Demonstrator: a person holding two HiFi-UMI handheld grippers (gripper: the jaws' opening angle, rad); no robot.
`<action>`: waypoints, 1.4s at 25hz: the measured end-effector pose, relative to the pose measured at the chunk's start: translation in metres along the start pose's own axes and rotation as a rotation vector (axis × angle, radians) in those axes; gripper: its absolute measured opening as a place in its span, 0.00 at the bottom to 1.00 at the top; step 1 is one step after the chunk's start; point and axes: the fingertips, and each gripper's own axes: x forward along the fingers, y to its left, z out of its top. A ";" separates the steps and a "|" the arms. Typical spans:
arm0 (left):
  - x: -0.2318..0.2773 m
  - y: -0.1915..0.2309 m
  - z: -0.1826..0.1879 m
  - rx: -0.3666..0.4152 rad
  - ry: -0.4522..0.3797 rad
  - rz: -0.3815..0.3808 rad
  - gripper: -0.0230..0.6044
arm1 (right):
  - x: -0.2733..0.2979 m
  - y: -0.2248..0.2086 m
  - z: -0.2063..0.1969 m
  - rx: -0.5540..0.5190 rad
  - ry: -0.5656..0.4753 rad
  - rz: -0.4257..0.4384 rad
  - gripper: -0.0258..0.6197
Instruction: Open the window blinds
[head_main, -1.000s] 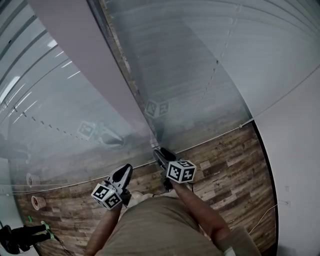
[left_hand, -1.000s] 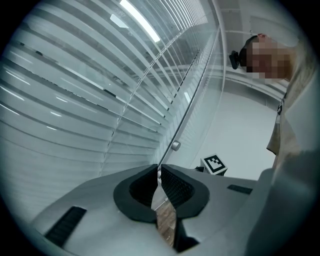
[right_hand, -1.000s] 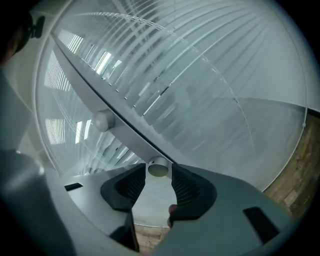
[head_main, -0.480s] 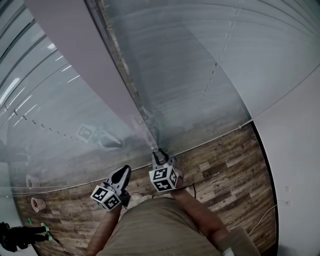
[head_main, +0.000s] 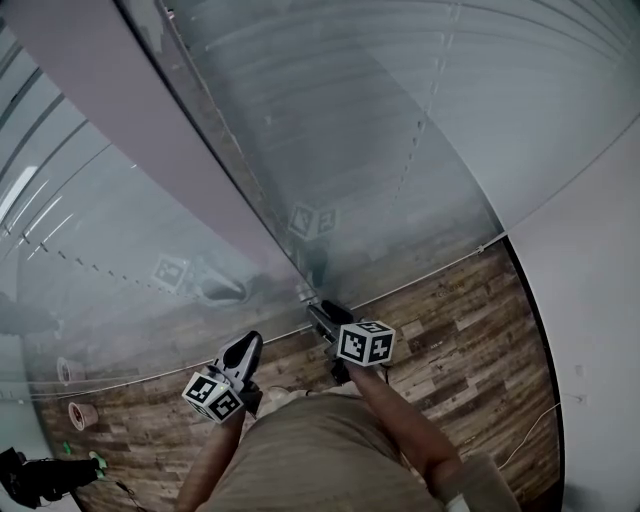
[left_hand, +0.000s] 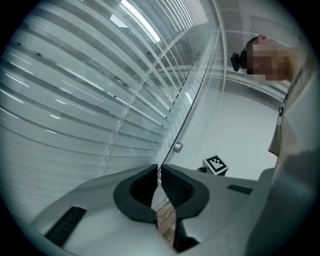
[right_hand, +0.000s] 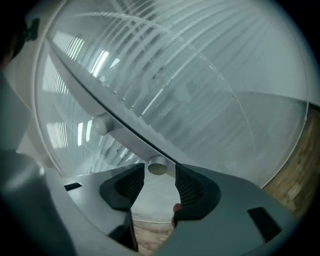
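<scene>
- Window blinds fill the upper half of the head view. They lie behind glass at 12 to 2 o'clock from the claws.
- A second run of slats lies at 9 to 10 o'clock, past a grey frame post.
- The tops of the blinds are cut off in every view. Glare on the glass makes the tilt of the slats hard to judge.
- The right claw stands wide, and its jaws have just been opening.
- A small round knob on the frame sits between the tips of the right claw. There is a gap on each side of it, and neither pad presses on it.
- In the head view this knob cannot be made out. The right claw's body covers the spot where the frame meets the floor.
- The left claw is closed, with only a sliver between its pads and nothing in it. A strip of wood shows through the slit below.
- Only the right gripper view shows a second knob, at 10 o'clock from the first one along the same frame.
- Only the left gripper view shows the right claw's marker cube from the side, at 2 o'clock from the left jaws. It also shows a knob on the frame edge above the cube, but I cannot tell which of the two knobs it is.
- Only the head view shows the wood-plank floor and two tape rolls at 8 o'clock. It also shows faint reflections of both cubes in the glass.
</scene>
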 end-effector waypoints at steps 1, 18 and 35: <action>0.000 0.000 -0.001 0.001 -0.001 -0.002 0.06 | 0.001 -0.001 0.000 0.072 -0.010 0.027 0.32; 0.003 -0.001 -0.004 -0.007 0.004 0.003 0.06 | 0.011 0.013 -0.002 -0.903 0.136 -0.405 0.23; -0.005 -0.002 -0.010 -0.019 0.013 0.010 0.06 | 0.006 0.005 -0.002 0.004 0.004 0.008 0.32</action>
